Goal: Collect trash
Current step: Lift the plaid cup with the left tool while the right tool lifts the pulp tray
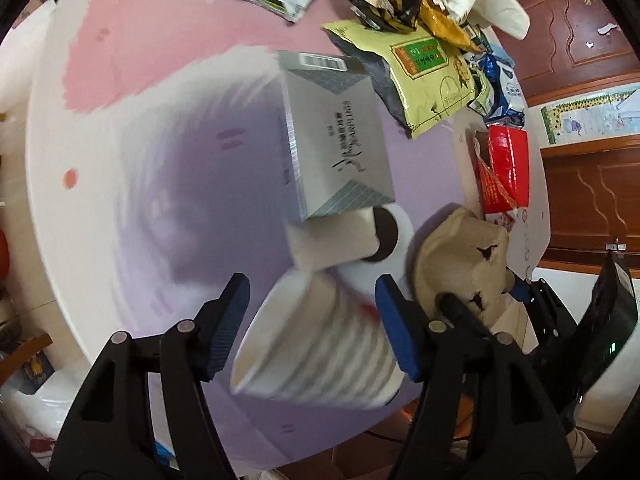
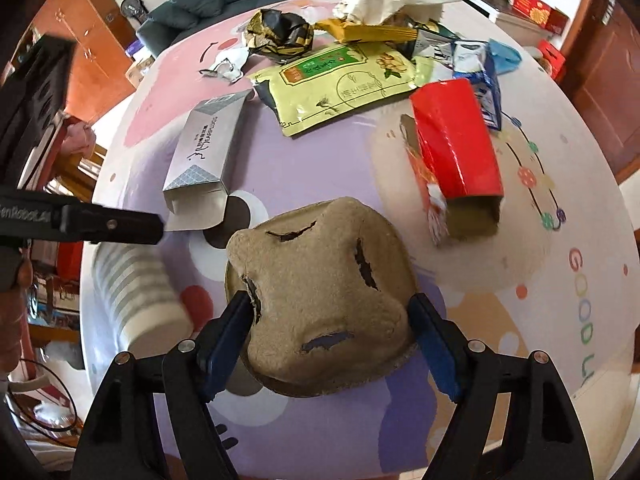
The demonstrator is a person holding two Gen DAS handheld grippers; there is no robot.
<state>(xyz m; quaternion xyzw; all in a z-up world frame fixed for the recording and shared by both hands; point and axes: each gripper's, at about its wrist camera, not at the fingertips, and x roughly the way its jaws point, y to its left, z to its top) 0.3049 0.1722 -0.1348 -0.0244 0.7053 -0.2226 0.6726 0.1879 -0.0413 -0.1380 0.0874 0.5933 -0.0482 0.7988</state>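
2 grippers are working: left gripper [image 1: 312,320], jaws gaping, is straddling the striped paper cup [image 1: 316,340] left of the pulp tray [image 2: 320,304]; right gripper [image 2: 332,344] is squeezing that tray, whose torn edges risk slipping free.

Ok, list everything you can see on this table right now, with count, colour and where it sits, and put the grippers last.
Paper cup: one, white with grey stripes, on its side between the left gripper's fingers, blurred.
Pulp tray: one, tan, between the right gripper's fingers.
Carton: one, silver, open flap, centre left.
Red box: one, open end toward the right wrist camera, right side.
Green pouch: one, yellow-green, far centre.
Crumpled wrappers: several, black-gold, yellow, blue, white, far edge.
Table: one, round, lilac and pink cover.
Left gripper: black, blue pads, open around the cup.
Right gripper: pads against the tray's sides.
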